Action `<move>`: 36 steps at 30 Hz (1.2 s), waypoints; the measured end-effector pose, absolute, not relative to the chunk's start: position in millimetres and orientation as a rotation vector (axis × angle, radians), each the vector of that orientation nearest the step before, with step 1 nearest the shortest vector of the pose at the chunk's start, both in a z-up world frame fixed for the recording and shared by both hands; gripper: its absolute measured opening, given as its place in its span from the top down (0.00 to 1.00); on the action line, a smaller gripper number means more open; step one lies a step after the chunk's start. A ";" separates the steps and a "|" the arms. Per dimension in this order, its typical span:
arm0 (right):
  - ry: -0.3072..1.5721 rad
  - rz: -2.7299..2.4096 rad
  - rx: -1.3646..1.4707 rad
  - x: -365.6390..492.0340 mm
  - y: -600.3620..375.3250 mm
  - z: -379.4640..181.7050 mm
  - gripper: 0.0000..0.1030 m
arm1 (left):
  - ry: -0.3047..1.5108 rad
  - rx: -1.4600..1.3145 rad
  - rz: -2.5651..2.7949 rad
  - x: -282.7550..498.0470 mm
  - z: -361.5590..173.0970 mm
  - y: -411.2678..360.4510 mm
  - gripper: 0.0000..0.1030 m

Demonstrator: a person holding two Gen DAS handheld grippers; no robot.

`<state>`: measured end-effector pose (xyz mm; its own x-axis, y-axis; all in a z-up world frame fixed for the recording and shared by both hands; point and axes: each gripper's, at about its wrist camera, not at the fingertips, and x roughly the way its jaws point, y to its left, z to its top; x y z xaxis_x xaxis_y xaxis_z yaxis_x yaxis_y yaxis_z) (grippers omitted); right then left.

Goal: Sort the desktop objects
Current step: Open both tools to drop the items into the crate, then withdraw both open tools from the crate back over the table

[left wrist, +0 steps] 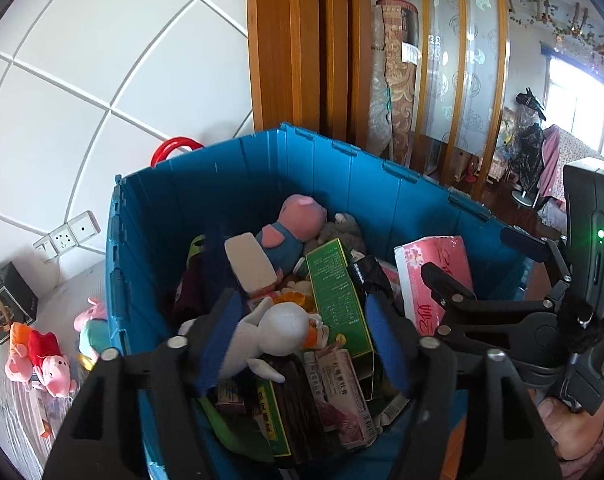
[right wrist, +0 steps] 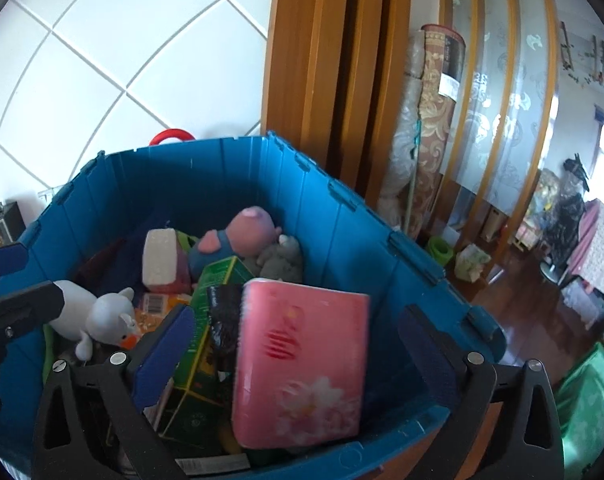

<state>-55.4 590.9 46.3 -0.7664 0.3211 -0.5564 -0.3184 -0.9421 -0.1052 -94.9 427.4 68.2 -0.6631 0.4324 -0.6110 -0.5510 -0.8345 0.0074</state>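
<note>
Right wrist view: my right gripper [right wrist: 294, 354] fingers hang released around the pink tissue pack [right wrist: 302, 364]; I should let it drop straight into the blue plastic crate [right wrist: 341, 216]; my left gripper [left wrist: 302, 344] fingers are released over the soft white duck toy [left wrist: 278, 332].

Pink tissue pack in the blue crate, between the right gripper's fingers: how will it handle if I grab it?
The pink tissue pack looks like soft plastic wrap, so it would probably squash under the pads rather than resist. The glossy film may be a bit slippery. It stands on edge against the blue crate wall, so a push would likely tip it over.
</note>
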 end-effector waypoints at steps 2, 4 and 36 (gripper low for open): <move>-0.014 2.670 -0.831 -52.0 588.1 49.3 0.00 | 0.248 -0.807 2.451 -92.5 71.3 421.8 0.34; -0.011 2.678 -0.816 -47.1 584.3 53.1 0.00 | 0.230 -0.787 2.459 -90.2 74.6 414.0 0.31; -0.208 3.060 -0.688 -61.6 312.0 103.5 0.00 | -0.049 -0.743 2.851 -102.1 65.4 88.9 0.23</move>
